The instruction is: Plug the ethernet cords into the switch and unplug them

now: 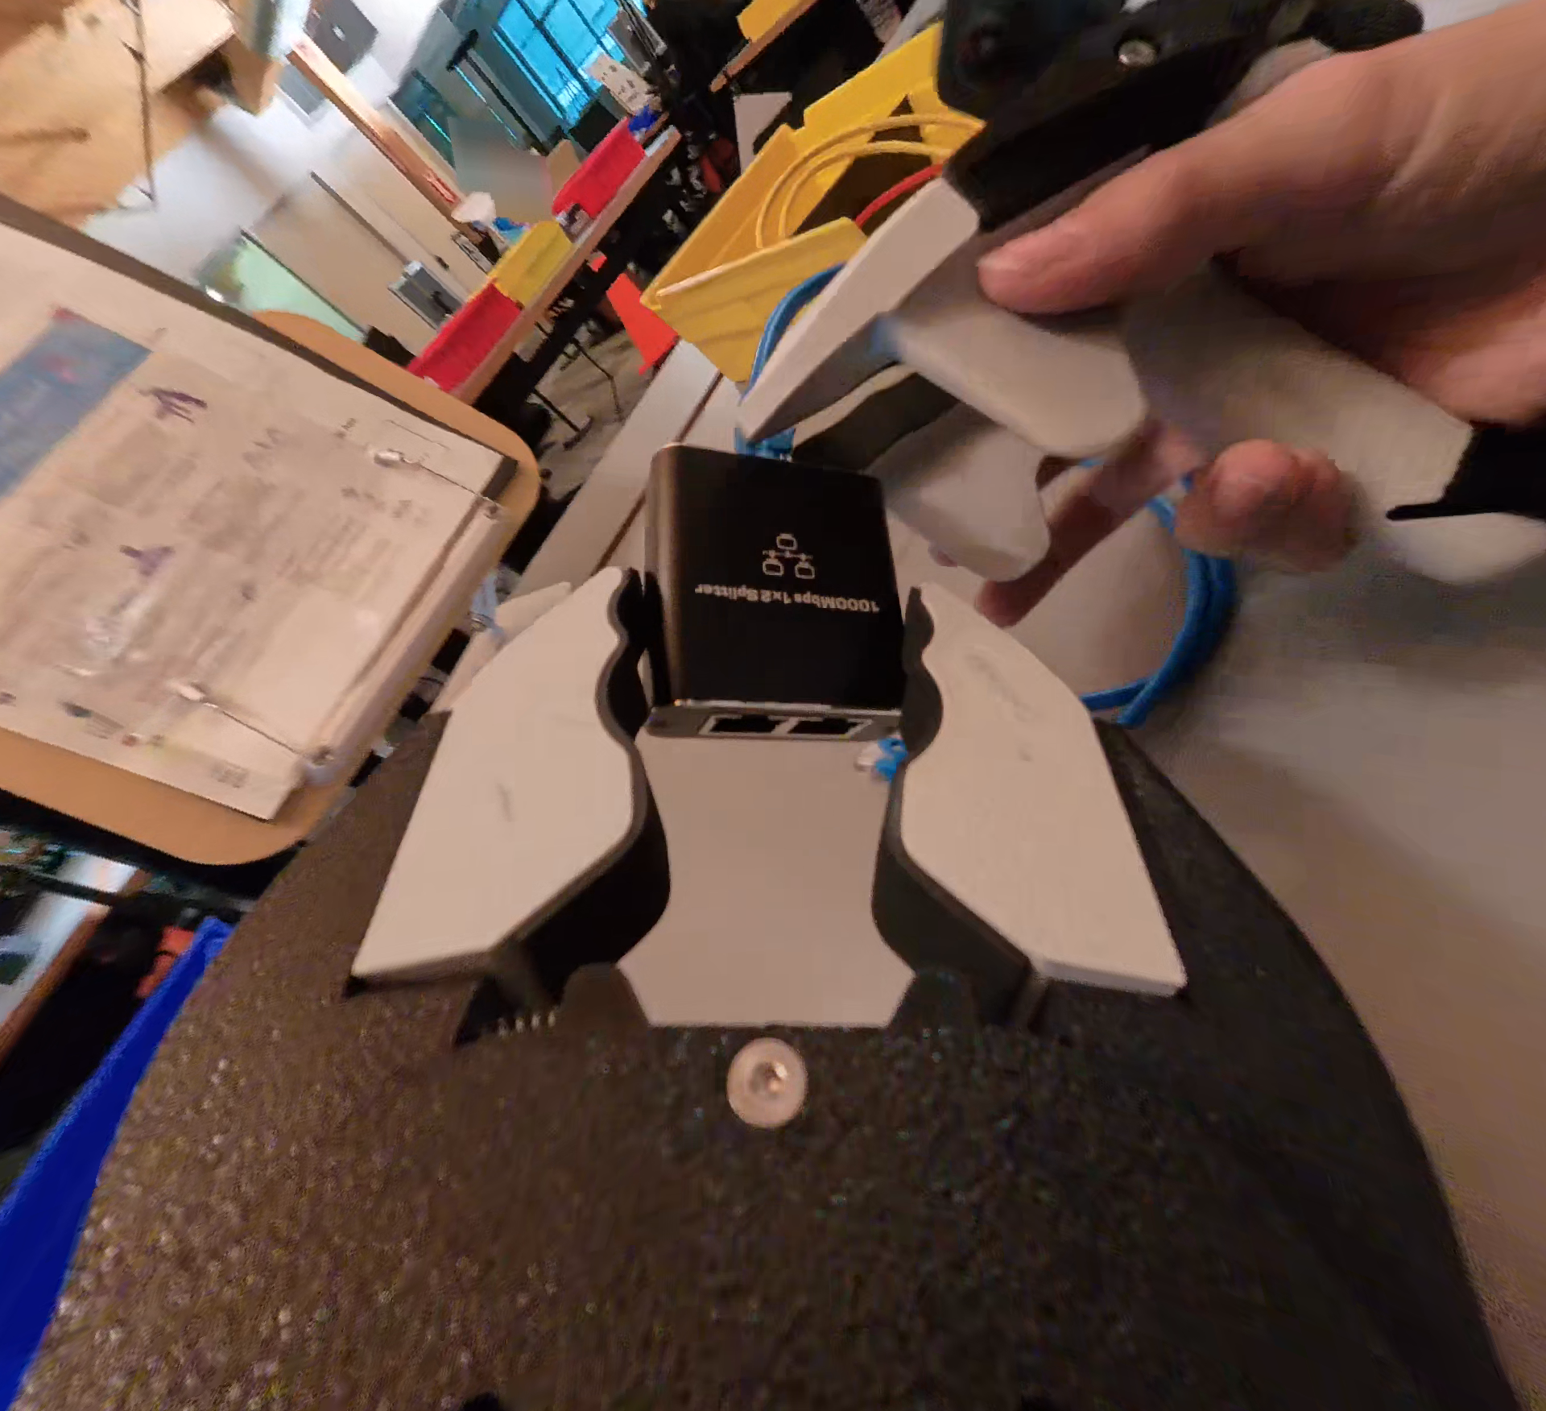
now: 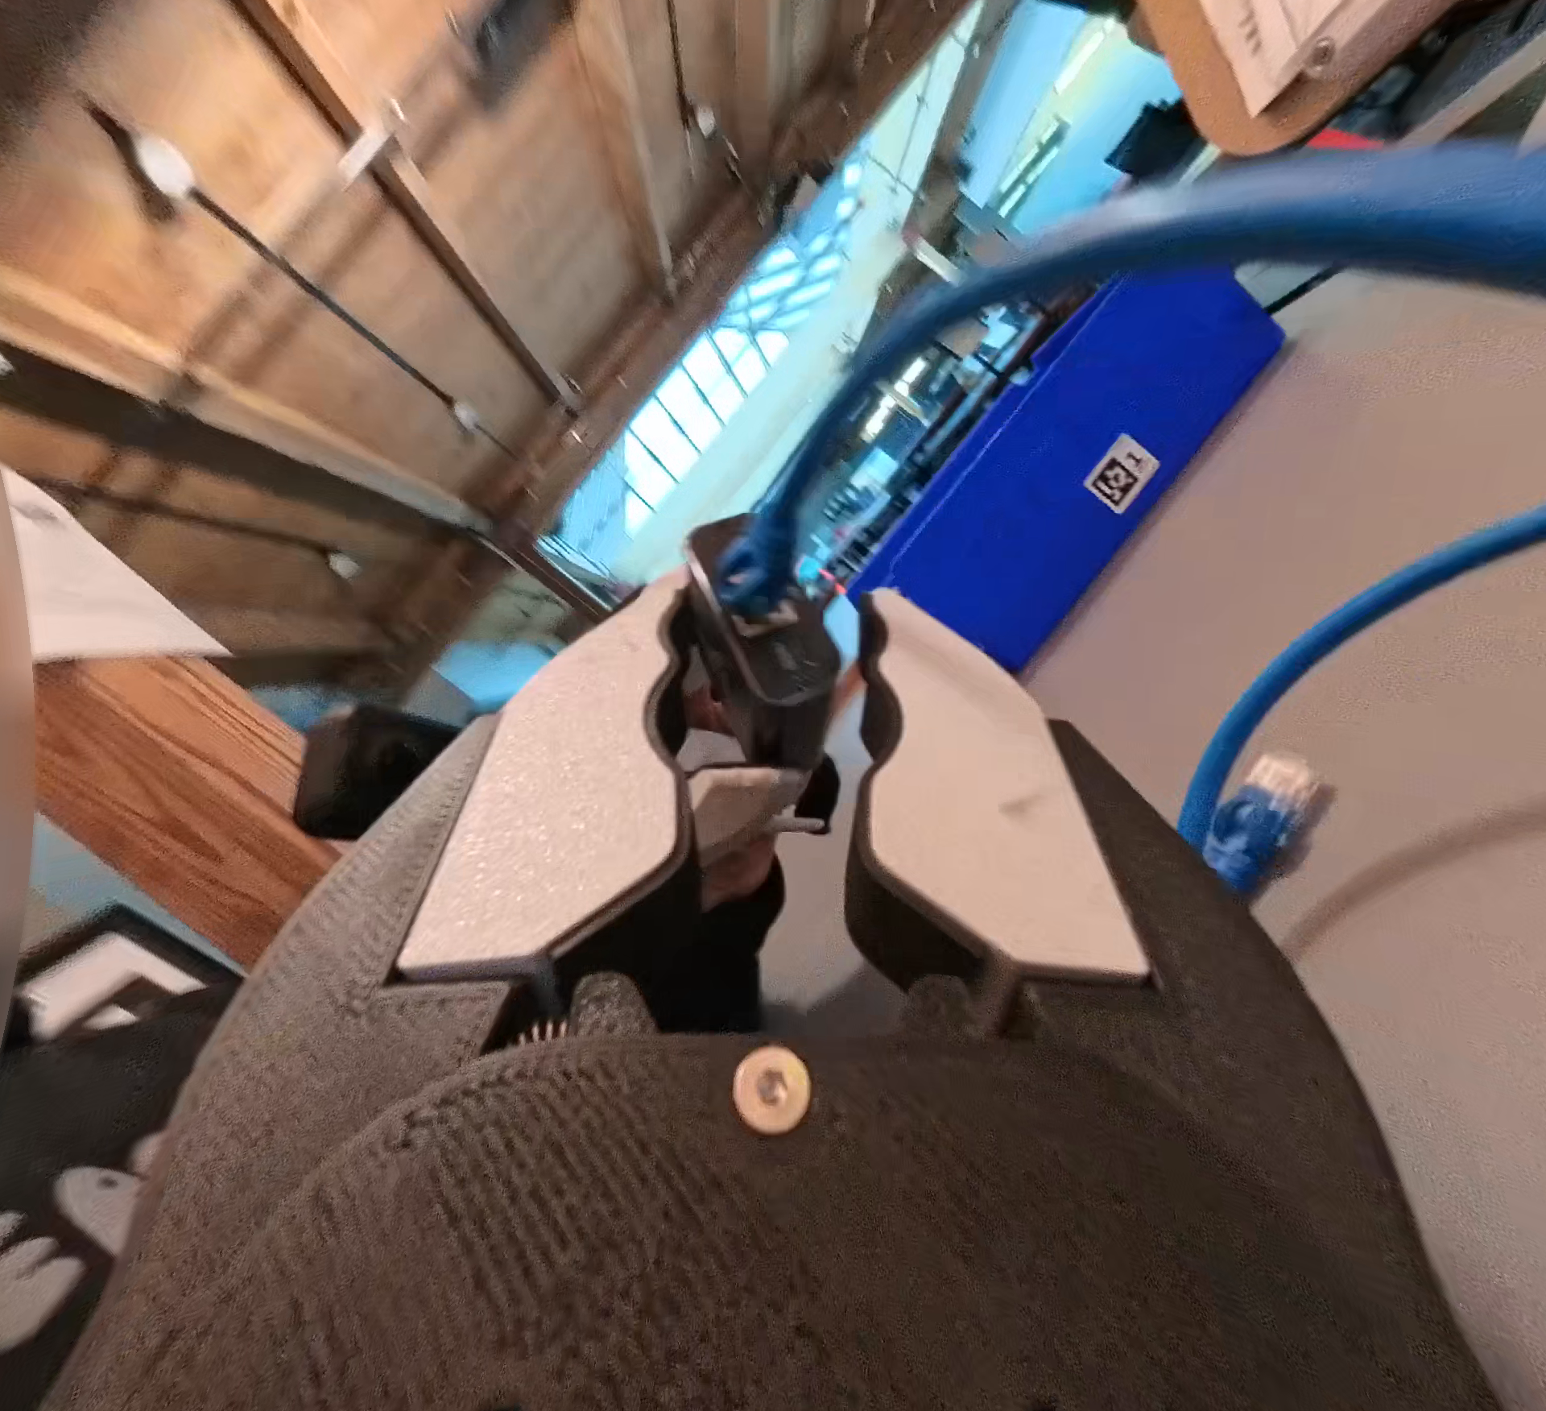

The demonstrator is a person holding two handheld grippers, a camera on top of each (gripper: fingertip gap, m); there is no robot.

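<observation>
My left gripper (image 1: pixel 774 647) fingers clench the switch (image 1: pixel 774 601); right gripper (image 2: pixel 765 647) fingers stand released, so tugging the blue cord (image 2: pixel 1046 258) may twist it free.

The switch (image 1: pixel 774 601) is held between the fingers of the left gripper (image 1: pixel 774 651), its two-port face turned back toward the camera. Beyond it and to the right, the right gripper (image 1: pixel 887 450) is found, with a bin (image 1: pixel 753 266) of coiled cords farther behind. In the right wrist view, a cord (image 2: pixel 1087 258) is seen plugged into the switch ahead of the right gripper's fingertips; a loose plug (image 2: pixel 1255 819) lies on the table (image 2: pixel 1380 618) to the right.
</observation>
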